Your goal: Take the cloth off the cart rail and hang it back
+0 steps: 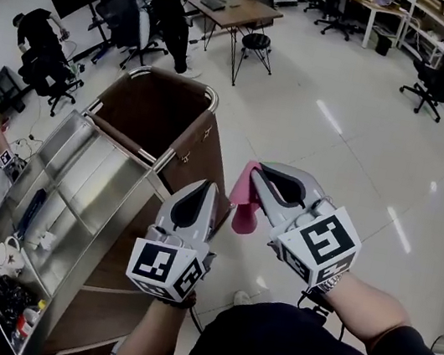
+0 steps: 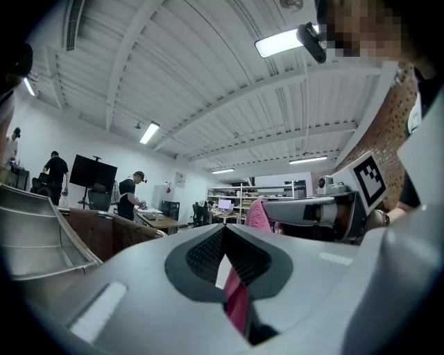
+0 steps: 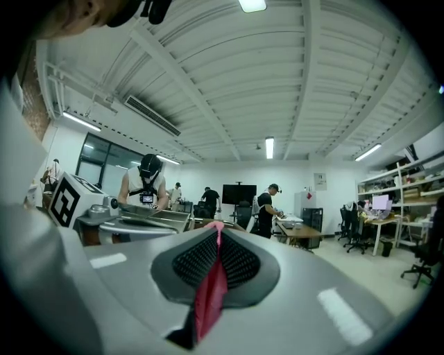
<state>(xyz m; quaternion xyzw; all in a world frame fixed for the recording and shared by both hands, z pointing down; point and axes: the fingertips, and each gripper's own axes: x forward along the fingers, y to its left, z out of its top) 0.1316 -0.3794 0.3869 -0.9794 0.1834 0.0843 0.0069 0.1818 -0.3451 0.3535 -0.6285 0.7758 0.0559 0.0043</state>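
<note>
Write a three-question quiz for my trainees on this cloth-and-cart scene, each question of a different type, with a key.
1. True or false: the pink cloth is draped over the cart rail.
2. The right hand-held gripper is: A open and empty; B shut on the pink cloth; C shut on a cup.
3. Fill in: in the head view, the cart stands to the ____ of the left hand-held gripper.
Key: 1 false; 2 B; 3 left.
</note>
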